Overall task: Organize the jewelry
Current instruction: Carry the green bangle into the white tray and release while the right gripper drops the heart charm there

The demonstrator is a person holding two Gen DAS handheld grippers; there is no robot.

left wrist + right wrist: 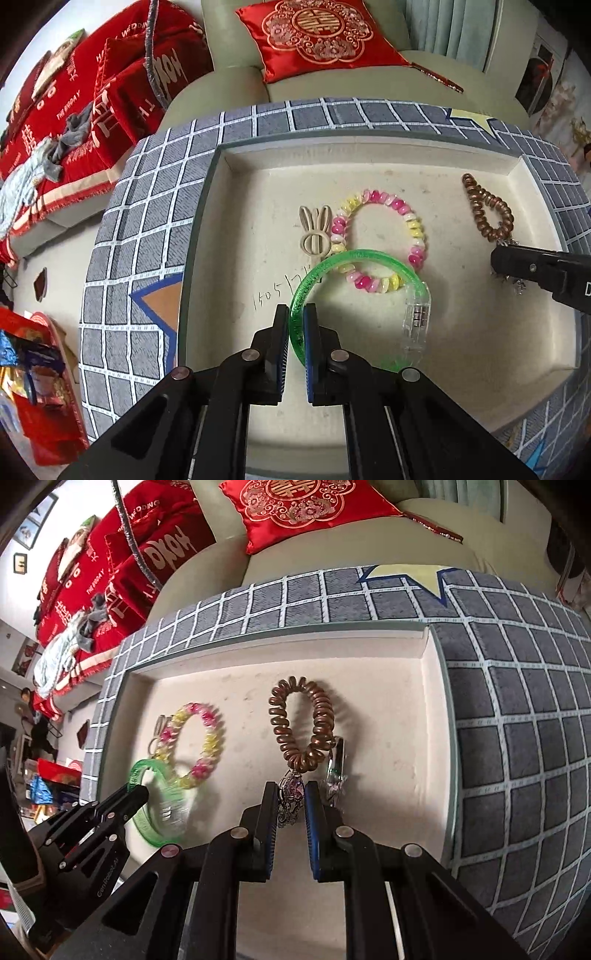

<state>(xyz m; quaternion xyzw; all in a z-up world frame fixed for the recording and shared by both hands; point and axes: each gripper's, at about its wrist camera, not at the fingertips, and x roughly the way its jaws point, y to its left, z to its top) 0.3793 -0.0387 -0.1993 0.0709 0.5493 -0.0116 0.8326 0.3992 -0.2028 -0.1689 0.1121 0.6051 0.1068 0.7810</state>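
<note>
Nearest the left wrist camera, the left tool (296,317) is clenched on the green bangle (332,263), whose glittery band is pinched between the two blue-lined fingers. The bangle's clear clasp section (417,321) is seen at the right of the loop, and its far arc overlaps the pink and yellow coil bracelet (380,242). A beige rabbit-shaped hair clip (314,236) is laid just beside that bracelet, touching its left edge. All of these are held in the cream tray (369,162), which is set on a grey grid-patterned cover (147,206). Handwritten digits (273,291) are marked on the tray floor.

In the right wrist view, the right tool (290,794) is closed around a purple-stoned silver pendant (293,790), gripped between its fingers. The brown coil bracelet (301,723) is laid just beyond the pendant, touching it. A silvery clip (338,766) is seen just right of that bracelet. A red embroidered cushion (299,506) is propped on the sofa behind.
</note>
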